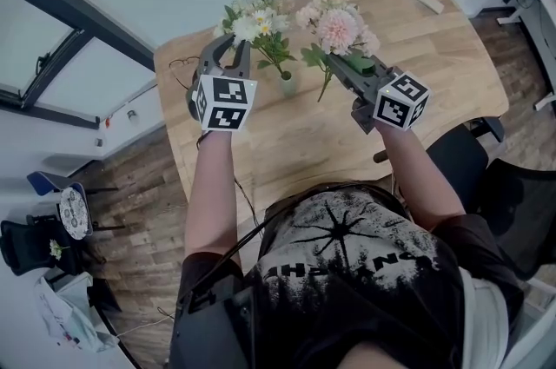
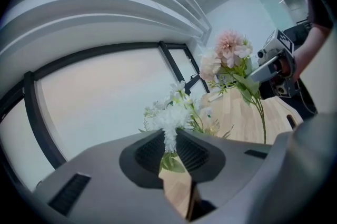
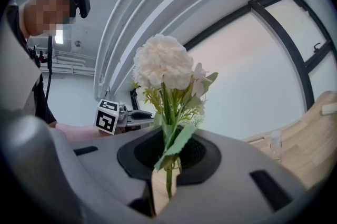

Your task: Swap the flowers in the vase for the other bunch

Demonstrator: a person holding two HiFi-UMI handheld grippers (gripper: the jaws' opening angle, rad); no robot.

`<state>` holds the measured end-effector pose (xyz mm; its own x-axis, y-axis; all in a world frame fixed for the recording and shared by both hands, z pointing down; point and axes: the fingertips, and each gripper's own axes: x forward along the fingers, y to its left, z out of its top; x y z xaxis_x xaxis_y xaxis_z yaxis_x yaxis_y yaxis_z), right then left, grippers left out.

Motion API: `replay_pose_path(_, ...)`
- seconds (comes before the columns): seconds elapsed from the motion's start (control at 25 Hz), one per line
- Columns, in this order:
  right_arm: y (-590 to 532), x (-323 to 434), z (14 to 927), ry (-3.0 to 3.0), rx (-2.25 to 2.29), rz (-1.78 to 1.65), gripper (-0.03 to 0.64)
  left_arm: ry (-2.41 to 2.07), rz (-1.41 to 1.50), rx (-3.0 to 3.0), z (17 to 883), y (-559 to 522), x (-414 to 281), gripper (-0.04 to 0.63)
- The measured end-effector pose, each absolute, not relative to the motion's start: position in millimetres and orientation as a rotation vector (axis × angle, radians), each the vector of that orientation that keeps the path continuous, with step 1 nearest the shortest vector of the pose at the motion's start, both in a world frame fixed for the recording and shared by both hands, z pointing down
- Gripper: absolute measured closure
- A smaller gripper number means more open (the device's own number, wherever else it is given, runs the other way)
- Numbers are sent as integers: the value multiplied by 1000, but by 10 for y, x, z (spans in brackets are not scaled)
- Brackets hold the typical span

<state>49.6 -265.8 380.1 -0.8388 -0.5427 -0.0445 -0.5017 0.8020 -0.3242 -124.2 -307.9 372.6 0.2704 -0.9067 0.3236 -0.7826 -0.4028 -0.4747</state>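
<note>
Wooden and pale, the round-cornered table (image 1: 417, 55) carries a small clear glass vase (image 1: 287, 84) near its middle. The white-and-green flower bunch (image 1: 256, 22) hangs at 11 o'clock from the vase, its stem ends just over the mouth; whether they reach inside cannot be told. The left gripper (image 1: 233, 50) pinches that bunch's stems with jaws nearly closed, and at 2 o'clock the right gripper (image 1: 337, 63) clamps tight on the green stems of the pale pink flower bunch (image 1: 337, 29), held clear of the table.

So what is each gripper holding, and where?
Left gripper: white bunch, high on its stems, just under the blooms. Right gripper: pink bunch, mid-stem, among the leaves.
</note>
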Motion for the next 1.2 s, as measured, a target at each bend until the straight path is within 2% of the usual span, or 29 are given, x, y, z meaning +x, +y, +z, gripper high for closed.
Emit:
replay_pose_path(0.84,-2591,461,3703,2867,-756,-434,565,1728,-667,-2229,3195,-2850,-1552,520)
replay_pose_path(1.2,-2534,381,3752,2894,-712,-458,565,1828,-634,-2272,3378,-2593,-1747,523)
